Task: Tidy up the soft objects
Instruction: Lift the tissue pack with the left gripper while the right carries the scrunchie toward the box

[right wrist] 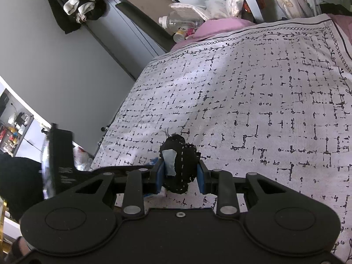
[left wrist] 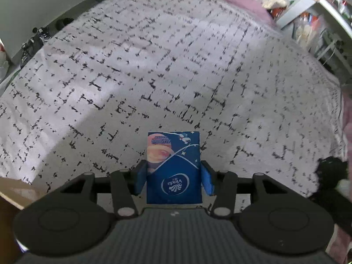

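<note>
Bedspread (left wrist: 176,66) fills most of both wrist views, white with a broken black grid print, and we use it as our landmark. Above its near edge we hold the left gripper (left wrist: 173,179) clamped on a blue tissue pack (left wrist: 173,167): the two blue pads (left wrist: 208,180) press against the pack's sides, and the pack stands upright between them with its Vinda logo upside down toward the camera. Whether the pack touches the bedspread we cannot tell.

Over the bedspread's lower left part, as the right wrist view shows it, our right gripper (right wrist: 180,172) is closed around a black fabric bundle (right wrist: 179,167) with white dashed stitching and a pale grey patch; the bundle is squeezed between the blue pads (right wrist: 159,177) and bulges above them. The same bundle appears at the bedspread's right edge in the left wrist view (left wrist: 330,176).

Beyond the bedspread's far border lie a pink sheet (right wrist: 220,26) and a clear plastic bottle (right wrist: 176,23).
</note>
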A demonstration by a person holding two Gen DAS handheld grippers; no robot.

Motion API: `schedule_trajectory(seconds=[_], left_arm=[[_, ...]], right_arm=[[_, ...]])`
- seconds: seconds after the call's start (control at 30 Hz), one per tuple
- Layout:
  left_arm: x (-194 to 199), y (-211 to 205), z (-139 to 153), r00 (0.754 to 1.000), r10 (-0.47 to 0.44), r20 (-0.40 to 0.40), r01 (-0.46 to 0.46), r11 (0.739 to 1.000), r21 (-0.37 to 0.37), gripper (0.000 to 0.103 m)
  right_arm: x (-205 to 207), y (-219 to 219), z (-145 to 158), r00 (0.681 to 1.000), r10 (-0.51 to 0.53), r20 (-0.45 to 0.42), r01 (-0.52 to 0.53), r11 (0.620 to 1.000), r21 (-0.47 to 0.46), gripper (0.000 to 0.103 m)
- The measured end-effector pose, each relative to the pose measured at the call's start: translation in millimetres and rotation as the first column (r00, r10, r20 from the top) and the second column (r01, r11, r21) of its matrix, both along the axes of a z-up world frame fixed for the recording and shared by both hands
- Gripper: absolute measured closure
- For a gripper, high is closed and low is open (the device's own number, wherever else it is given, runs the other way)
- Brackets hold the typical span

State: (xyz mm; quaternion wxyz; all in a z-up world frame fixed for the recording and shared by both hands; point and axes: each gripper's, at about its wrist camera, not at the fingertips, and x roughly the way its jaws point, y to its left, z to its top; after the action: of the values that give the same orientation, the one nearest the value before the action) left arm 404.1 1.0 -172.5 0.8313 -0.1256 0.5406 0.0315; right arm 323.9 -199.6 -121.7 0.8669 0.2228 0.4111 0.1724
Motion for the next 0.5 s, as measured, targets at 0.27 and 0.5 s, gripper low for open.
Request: schedule_trajectory(seconds=[0.27, 0.5], left_arm=[[-23.6, 15.1, 29.8, 0.998, 0.01, 0.056, -0.008, 0.999, -0.032, 0.053], [-46.6, 30.4, 60.5, 0.992, 0.02, 0.121, -0.012, 0.998, -0.066, 0.053]], right_arm=[[-7.3, 8.7, 10.3, 1.0, 0.009, 0.027, -0.009, 0.999, -0.032, 0.073], [-19.3, 19.8, 27.3, 0.997, 0.032, 0.074, -0.028, 0.998, -0.057, 0.073]])
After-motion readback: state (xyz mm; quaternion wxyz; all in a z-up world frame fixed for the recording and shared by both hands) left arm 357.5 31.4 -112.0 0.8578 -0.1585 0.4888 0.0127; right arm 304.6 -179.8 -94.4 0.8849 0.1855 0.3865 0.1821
